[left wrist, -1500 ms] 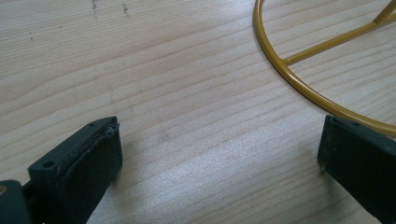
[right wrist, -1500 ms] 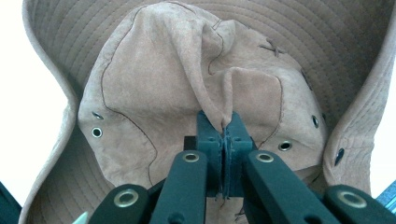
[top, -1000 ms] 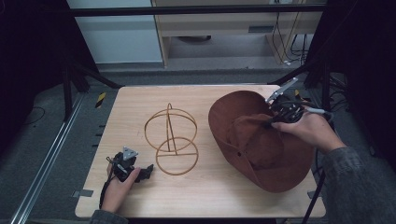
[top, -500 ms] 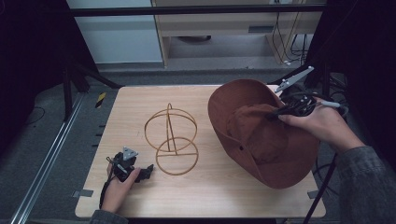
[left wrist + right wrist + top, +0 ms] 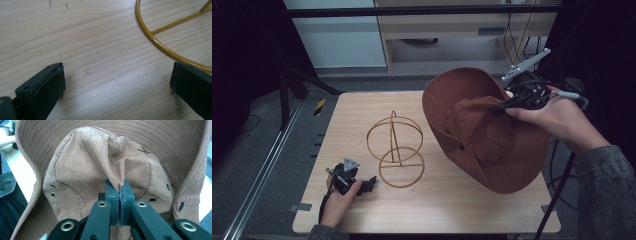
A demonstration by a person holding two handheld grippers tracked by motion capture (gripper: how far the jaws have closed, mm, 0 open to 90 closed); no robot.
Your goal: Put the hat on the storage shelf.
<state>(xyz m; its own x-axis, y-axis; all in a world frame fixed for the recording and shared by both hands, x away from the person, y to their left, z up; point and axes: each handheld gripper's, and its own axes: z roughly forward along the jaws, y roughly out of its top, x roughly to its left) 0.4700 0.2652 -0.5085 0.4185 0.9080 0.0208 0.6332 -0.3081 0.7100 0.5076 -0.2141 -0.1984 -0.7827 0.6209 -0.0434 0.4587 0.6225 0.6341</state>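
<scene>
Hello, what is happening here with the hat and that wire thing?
A person works at a wooden table with a gripper in each hand. The right gripper is shut on a pinched fold of the crown of a brown bucket hat and holds the hat tilted, with its lower brim near the table. A golden wire hat stand waits beside it, with nothing on it. The left gripper rests open on the table next to the stand's base ring.
</scene>
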